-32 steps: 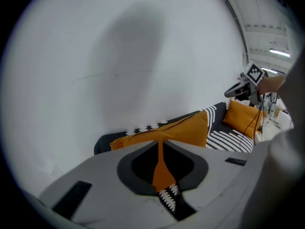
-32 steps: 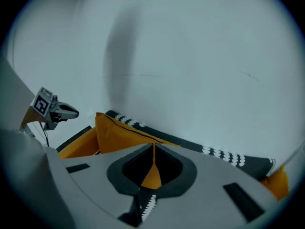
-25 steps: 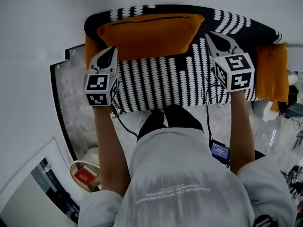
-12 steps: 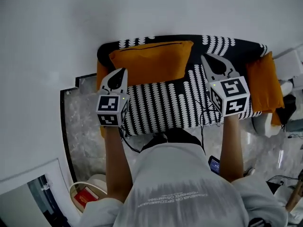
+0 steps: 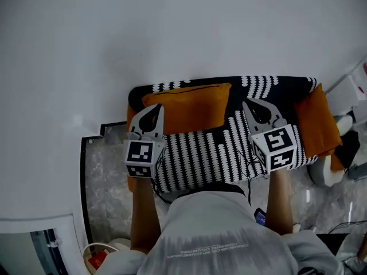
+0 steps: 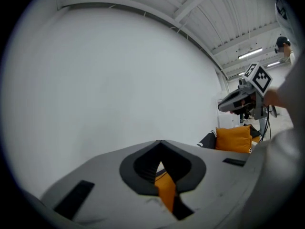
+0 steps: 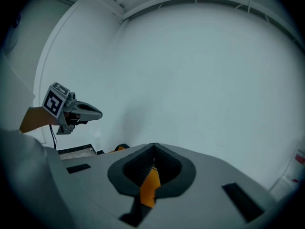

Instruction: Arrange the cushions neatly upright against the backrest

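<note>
A black-and-white patterned sofa (image 5: 206,153) stands against the white wall. One orange cushion (image 5: 189,106) leans upright on the backrest at the left. A second orange cushion (image 5: 317,122) stands at the sofa's right end. An orange edge (image 5: 131,118) shows at the left end, mostly hidden. My left gripper (image 5: 155,109) hovers over the seat's left side, shut and empty, just in front of the leaning cushion. My right gripper (image 5: 253,104) hovers over the right half, shut and empty. In the left gripper view the right-end cushion (image 6: 233,138) sits below the right gripper (image 6: 224,105).
Grey marble floor (image 5: 106,171) lies left of the sofa, edged by a dark strip. A round white stand with a red item (image 5: 98,258) sits at bottom left. White objects (image 5: 350,93) crowd the sofa's right end. A small device (image 5: 261,215) hangs at the person's waist.
The view has pulled back: the sofa looks smaller and lower in frame. Both grippers stay shut and empty over the seat, keeping their places relative to the cushions.
</note>
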The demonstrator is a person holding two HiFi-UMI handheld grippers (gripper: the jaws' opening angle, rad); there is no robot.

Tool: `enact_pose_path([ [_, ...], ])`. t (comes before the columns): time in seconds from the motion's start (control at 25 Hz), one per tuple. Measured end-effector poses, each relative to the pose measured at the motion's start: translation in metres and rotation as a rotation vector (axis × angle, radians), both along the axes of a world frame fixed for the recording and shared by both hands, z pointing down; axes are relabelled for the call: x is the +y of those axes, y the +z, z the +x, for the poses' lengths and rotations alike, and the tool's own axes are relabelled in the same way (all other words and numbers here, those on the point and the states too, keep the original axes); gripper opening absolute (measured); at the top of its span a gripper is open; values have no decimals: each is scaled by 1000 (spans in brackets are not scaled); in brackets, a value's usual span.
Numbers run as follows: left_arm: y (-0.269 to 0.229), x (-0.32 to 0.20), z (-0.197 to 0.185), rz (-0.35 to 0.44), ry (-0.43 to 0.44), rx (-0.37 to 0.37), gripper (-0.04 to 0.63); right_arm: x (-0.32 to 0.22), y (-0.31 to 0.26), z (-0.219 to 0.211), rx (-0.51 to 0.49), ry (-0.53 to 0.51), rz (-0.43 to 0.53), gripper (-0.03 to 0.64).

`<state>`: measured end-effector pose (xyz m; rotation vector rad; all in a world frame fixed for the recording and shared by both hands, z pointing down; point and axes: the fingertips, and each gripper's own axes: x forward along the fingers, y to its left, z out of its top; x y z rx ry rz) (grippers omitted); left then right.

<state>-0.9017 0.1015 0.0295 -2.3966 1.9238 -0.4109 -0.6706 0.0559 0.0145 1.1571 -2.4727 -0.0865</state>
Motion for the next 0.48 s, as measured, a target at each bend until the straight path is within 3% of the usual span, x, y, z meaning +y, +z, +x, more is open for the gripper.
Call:
enact_pose_path([
  [0.16, -26, 3, 12, 33, 31, -19, 12, 6, -11, 3, 2, 0, 26, 3],
  [0.32, -49, 6, 29, 47, 107, 100, 11, 10, -25, 5, -6, -4, 49, 3],
  [0.48, -57, 4, 35, 59, 105, 39, 12, 7, -37, 7, -35, -8, 85, 3],
])
